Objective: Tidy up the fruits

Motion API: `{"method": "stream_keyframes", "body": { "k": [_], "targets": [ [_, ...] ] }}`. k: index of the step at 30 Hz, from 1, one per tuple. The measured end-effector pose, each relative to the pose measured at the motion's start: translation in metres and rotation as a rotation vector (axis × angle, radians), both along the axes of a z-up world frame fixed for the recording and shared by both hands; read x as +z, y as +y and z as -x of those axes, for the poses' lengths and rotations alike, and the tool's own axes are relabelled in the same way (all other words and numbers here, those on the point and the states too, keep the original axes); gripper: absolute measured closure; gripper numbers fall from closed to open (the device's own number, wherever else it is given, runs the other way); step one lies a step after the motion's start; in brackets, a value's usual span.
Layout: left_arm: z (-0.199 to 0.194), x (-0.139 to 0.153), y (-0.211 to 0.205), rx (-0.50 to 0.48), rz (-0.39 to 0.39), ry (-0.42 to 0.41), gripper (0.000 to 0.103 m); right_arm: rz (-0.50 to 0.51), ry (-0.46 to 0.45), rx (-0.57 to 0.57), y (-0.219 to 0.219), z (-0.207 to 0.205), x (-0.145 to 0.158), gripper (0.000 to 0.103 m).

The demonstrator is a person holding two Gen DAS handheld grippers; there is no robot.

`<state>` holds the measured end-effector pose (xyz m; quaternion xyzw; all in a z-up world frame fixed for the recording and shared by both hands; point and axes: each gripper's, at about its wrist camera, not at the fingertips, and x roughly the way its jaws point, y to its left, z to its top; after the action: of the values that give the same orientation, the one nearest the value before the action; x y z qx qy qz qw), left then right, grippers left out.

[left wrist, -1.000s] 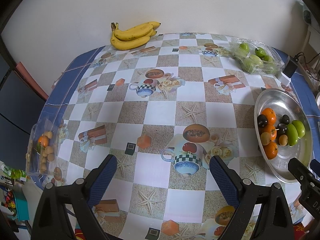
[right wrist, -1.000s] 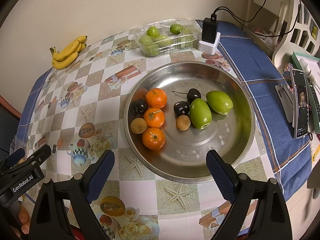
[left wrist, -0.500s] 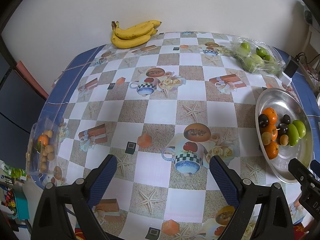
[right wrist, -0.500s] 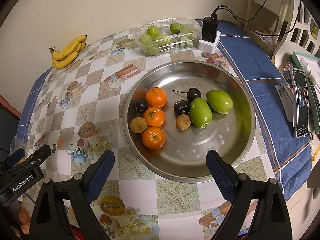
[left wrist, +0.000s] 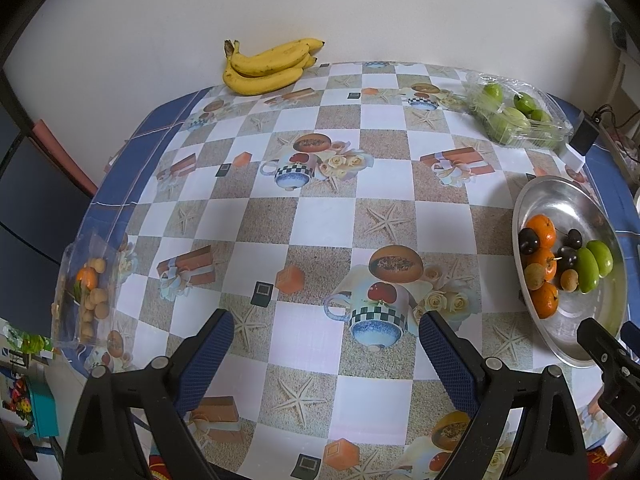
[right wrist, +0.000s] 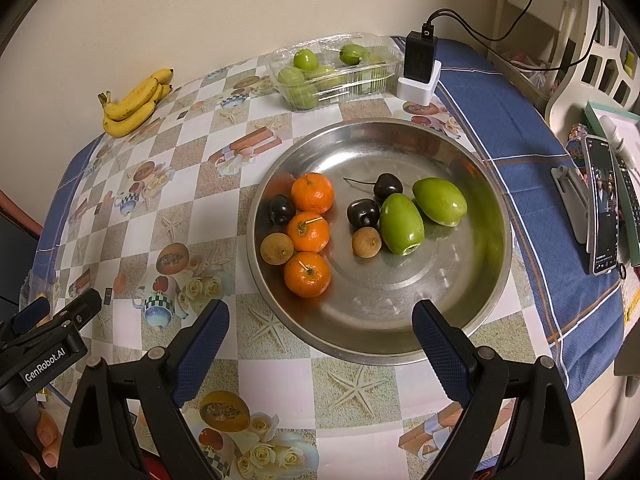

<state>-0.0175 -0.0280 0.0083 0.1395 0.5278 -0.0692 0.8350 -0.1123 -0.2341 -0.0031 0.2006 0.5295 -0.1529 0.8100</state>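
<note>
A steel plate (right wrist: 460, 304) holds three oranges (right wrist: 308, 232), dark cherries (right wrist: 363, 213), two brown longans (right wrist: 366, 242) and two green fruits (right wrist: 401, 224). It shows at the right in the left wrist view (left wrist: 560, 200). My right gripper (right wrist: 320, 328) is open and empty above the plate's near rim. My left gripper (left wrist: 326, 336) is open and empty over the patterned tablecloth. A banana bunch (left wrist: 268, 66) lies at the far edge. A clear box of green fruits (left wrist: 516, 118) sits at the far right. A clear box of longans and an orange (left wrist: 86, 292) sits at the left edge.
A black charger on a white base (right wrist: 418, 68) stands beside the green-fruit box, its cable running off right. A phone on a stand (right wrist: 600, 204) sits on the blue cloth at the right. The wall lies behind the table.
The left wrist view has drifted slightly, so the table contents sit a little lower and more to the left. The right gripper and the fruit have not visibly moved.
</note>
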Motion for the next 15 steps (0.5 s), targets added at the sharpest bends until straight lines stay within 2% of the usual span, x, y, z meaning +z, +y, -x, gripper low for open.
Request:
{"method": "stream_keyframes", "body": {
  "k": [15],
  "targets": [
    [0.0000, 0.0000, 0.0000, 0.000, 0.000, 0.001, 0.007, 0.000, 0.001, -0.001, -0.0003, -0.0011, 0.0004, 0.010]
  ]
}}
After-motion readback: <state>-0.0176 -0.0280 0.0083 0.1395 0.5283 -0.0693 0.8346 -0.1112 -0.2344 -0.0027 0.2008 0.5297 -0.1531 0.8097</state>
